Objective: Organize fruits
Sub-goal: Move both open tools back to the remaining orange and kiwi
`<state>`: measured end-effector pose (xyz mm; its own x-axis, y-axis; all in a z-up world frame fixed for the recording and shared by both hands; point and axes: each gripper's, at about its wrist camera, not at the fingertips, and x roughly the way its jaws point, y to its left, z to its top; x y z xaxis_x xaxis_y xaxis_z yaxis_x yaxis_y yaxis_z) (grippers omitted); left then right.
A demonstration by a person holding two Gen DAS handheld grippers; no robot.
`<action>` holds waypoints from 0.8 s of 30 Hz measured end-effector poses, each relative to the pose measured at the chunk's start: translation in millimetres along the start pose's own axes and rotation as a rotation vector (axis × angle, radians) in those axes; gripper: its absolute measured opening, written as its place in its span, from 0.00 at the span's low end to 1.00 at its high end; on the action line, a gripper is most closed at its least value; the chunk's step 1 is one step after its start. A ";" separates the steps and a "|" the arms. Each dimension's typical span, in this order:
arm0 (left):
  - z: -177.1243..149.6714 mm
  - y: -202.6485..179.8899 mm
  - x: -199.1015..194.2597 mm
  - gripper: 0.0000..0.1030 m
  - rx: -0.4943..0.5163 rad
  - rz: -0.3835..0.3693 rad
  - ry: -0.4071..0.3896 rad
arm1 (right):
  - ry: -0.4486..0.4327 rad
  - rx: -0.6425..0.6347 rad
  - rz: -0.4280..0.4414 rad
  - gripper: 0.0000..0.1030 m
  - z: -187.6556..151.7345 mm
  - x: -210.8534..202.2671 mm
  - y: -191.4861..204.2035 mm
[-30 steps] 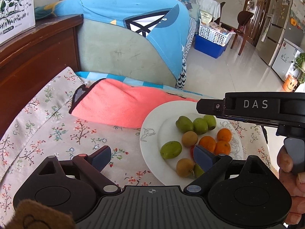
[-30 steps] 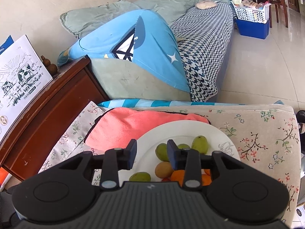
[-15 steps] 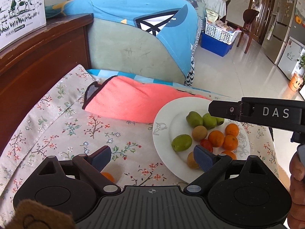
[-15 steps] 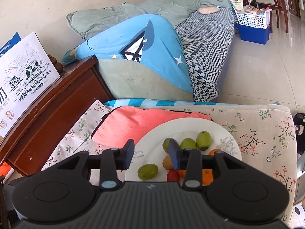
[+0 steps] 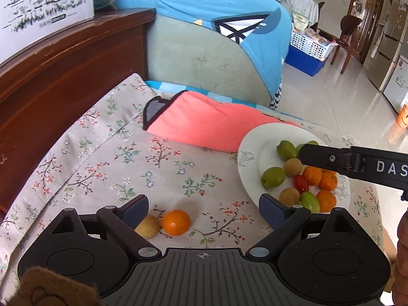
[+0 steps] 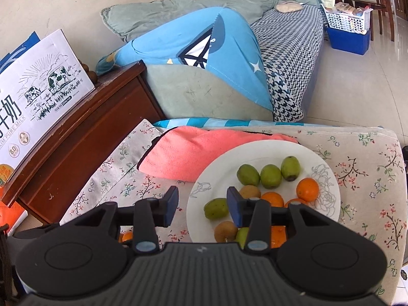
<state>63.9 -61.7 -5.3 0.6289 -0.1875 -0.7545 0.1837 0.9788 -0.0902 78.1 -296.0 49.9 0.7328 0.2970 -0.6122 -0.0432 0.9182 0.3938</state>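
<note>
1. Left wrist view: the left gripper (image 5: pixel 203 209) hangs over the floral cloth (image 5: pixel 107 163) with its fingers spread wide and nothing between them.
2. Down on the cloth, a loose orange (image 5: pixel 176 222) sits just ahead of the left finger, touching a yellowish fruit (image 5: pixel 148 230) that is partly tucked behind that finger's pad.
3. Off to the right, the white plate (image 5: pixel 248 158) carries the rest of the fruit: green ones, brown ones, a small red one (image 5: pixel 301 183) and several oranges (bunched toward the plate's right half).
4. The right gripper (image 5: pixel 357 164) reaches in from the right edge of this view, its black body crossing over the far side of the plate.
5. Right wrist view: the right gripper (image 6: pixel 202 205) has its fingers parted and grips nothing; its right finger hangs over the plate (image 6: pixel 257 150), the left finger over the cloth (image 6: pixel 367 163).
6. A green fruit (image 6: pixel 216 208) lies on the plate just beside the right fingertip; three more green ones line up farther back.
7. A pink towel (image 6: pixel 199 150) lies beyond the plate, its edge running under the rim.
8. Behind that, a blue cushion (image 6: pixel 178 43) rests on the sofa, and a milk carton box (image 6: pixel 35 86) stands on the wooden cabinet (image 6: pixel 84 137) at the left.
</note>
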 end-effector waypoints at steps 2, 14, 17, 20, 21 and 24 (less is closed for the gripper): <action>2.0 12.4 -2.4 0.92 -0.030 0.012 -0.003 | 0.003 -0.005 0.008 0.42 -1.1 1.3 2.7; 5.6 80.5 -6.5 0.92 -0.225 0.126 0.008 | 0.075 -0.101 0.090 0.43 -20.1 24.3 36.3; 3.5 88.0 -6.3 0.92 -0.237 0.146 0.013 | 0.100 -0.145 0.120 0.43 -27.8 32.3 47.9; 0.7 92.7 -6.1 0.92 -0.242 0.160 0.025 | 0.127 -0.179 0.144 0.43 -35.9 42.7 57.7; 0.0 94.1 -6.2 0.92 -0.244 0.163 0.028 | 0.133 -0.189 0.149 0.43 -38.4 46.0 60.4; -1.7 97.8 -6.5 0.92 -0.250 0.173 0.032 | 0.146 -0.205 0.153 0.42 -45.5 56.6 66.1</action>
<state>76.5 35.4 -10.4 0.6097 -0.0177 -0.7924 -0.1178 0.9866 -0.1127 85.8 -206.6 10.1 0.6026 0.4570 -0.6542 -0.2927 0.8892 0.3516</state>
